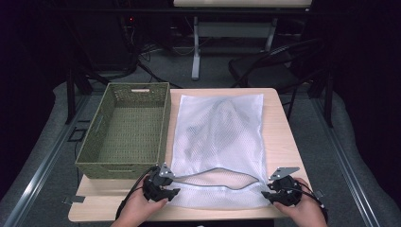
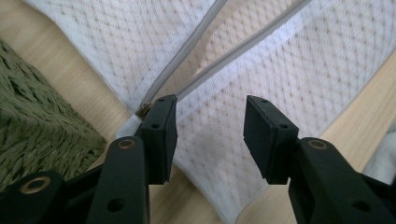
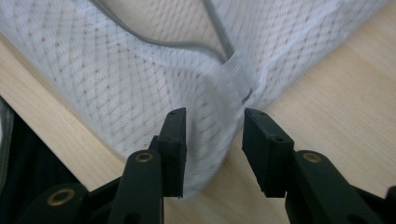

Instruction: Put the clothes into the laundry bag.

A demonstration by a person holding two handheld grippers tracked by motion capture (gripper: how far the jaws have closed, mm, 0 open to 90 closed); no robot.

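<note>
Mesh laundry bag [image 1: 218, 137] lay flat on table [image 1: 279, 142], zipper half open, beside wicker basket [image 1: 125, 130]. Left gripper [image 2: 210, 128] jaws apart over bag corner, gripping nothing. Right gripper [image 3: 212, 140] same, straddling bunched corner. Risk, imo: slick mesh slips out, or jaws snag zipper [image 2: 233, 51].

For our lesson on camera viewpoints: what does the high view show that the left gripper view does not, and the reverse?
High view alone: the whole green basket with its hollow inside, a dark garment shape inside the mesh bag, the right claw and the chair behind. Left gripper view alone: the zipper pull beside one pad, with the zipper open ahead. Shared: bag, basket, wooden table and the left claw, open.
</note>
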